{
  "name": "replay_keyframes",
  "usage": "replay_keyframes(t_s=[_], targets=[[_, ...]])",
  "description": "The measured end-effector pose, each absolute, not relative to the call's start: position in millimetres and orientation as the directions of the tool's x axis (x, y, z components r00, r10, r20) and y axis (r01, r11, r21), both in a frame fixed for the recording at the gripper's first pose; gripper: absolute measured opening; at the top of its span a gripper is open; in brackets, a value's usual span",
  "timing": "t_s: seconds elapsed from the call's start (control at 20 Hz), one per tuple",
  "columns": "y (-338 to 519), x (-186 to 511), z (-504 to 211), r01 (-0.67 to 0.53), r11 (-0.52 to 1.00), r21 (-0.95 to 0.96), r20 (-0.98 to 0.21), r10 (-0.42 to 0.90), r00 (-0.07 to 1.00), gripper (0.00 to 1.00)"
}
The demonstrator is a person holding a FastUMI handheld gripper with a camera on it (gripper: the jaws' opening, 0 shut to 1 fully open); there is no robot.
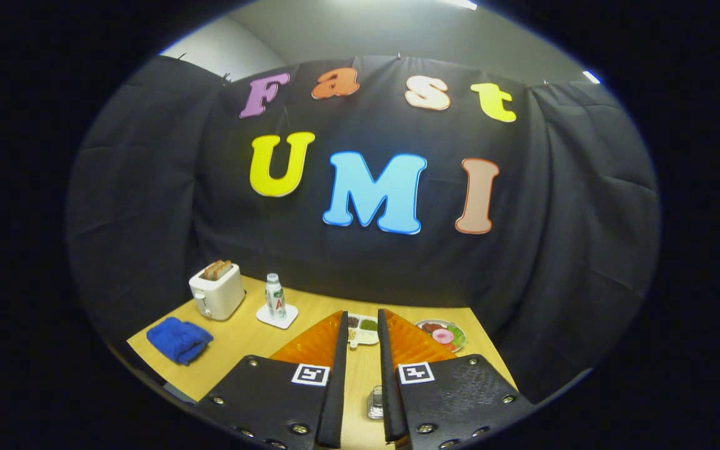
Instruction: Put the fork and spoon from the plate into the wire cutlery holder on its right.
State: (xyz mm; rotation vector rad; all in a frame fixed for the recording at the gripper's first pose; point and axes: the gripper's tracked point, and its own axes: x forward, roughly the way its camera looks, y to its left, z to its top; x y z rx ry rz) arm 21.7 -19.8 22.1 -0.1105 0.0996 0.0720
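Two fingers of my gripper (pixel 360 350) stand slightly apart, holding nothing. I aim over the wooden table (pixel 241 337) toward the white compartment plate (pixel 363 330), probably to search for cutlery.

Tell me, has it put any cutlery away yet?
Nothing looks done. The gripper is open, holding nothing, above the wooden table. A white sectioned tray lies beyond its fingers, a small glass item between them. I can't make out fork, spoon or holder, so both moves remain.

A white compartmented plate (pixel 363 330) lies flat on the table beyond the fingertips, partly hidden; fork, spoon and wire holder cannot be made out.
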Motion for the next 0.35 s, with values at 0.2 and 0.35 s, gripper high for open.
replay_keyframes(t_s=[0.2, 0.35], targets=[[-16.6, 10.3, 42.2, 0.014, 0.991, -0.134, 0.021, -0.011, 1.000, 0.28], [-2.4, 12.1, 42.1, -0.004, 0.991, -0.134, 0.029, 0.008, 1.000, 0.28]])
